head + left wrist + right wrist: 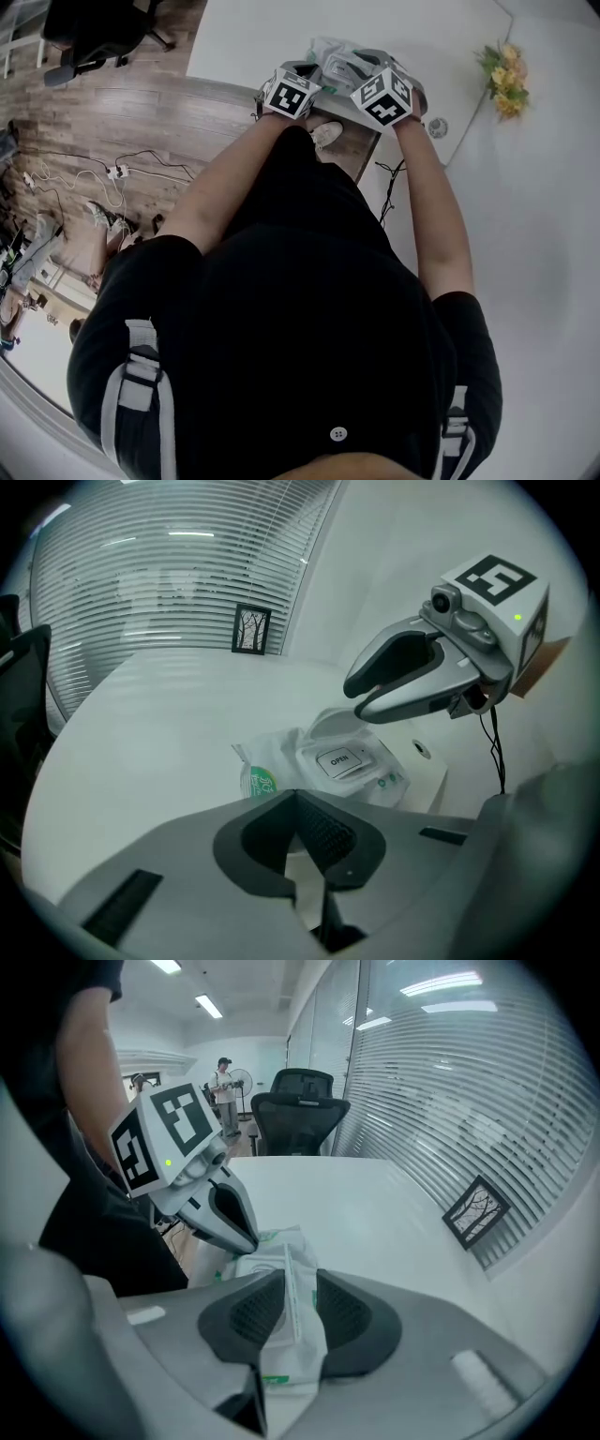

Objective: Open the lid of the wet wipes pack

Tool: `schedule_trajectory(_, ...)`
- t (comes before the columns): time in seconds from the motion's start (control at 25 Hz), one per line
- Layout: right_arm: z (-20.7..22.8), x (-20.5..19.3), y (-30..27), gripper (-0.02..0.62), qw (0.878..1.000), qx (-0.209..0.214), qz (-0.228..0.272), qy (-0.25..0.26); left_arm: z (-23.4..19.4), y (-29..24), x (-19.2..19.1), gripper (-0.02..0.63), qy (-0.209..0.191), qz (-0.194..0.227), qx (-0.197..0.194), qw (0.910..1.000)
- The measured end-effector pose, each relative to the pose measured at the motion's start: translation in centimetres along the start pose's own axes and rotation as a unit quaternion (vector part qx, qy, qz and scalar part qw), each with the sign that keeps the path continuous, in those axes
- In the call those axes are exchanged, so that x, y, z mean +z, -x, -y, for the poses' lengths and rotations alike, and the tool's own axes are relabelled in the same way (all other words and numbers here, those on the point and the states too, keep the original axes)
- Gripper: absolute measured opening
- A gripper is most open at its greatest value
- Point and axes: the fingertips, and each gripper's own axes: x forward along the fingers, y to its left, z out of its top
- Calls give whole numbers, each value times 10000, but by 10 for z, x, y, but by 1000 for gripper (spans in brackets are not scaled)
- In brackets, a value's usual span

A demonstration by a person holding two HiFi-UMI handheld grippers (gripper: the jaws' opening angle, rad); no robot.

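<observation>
From your head camera, the wet wipes pack (337, 58) sits at the near edge of the white surface (281, 37). Your left gripper (302, 75) is just left of the pack and your right gripper (375, 70) just right of it. A bunch of yellow flowers (506, 80) lies well to the right of the pack. In the left gripper view, your left gripper (298, 803) has its fingers closed together, with a white sliver of the pack's wrapper pinched between the pads. Beyond them the wet wipes pack (323, 766) lies flat with its lid (333, 726) flipped up behind the "OPEN" label (337, 759). Your right gripper (354, 688) hovers just above the lid, apart from it. A small framed picture (251, 629) stands far behind the pack. In the right gripper view, your right gripper (300, 1281) holds its fingers partly apart. The wet wipes pack (295, 1335) and the raised lid (286, 1297), seen edge-on, show in the gap, unclamped. Your left gripper (246, 1237) touches the pack's far end.
</observation>
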Motion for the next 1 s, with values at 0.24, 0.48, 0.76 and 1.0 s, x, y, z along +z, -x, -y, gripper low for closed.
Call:
schedule_trajectory(0.24,20,3,0,115,9997,-217,4,-59,1,1,-2,8,21,-38,-87,10000)
schedule_trajectory(0.48,35,-1,-6,115,9990,-431,-66,-133,-3,2,-1,8,-50,20,-74,10000)
schedule_trajectory(0.76,43,-6,-17,115,9983,-519,-166,-227,-3,3,1,8,-67,27,-217,9997)
schedule_trajectory(1.0,50,-15,-21,123,9973,-593,-236,-352,-3,5,6,8,-114,165,-210,9996)
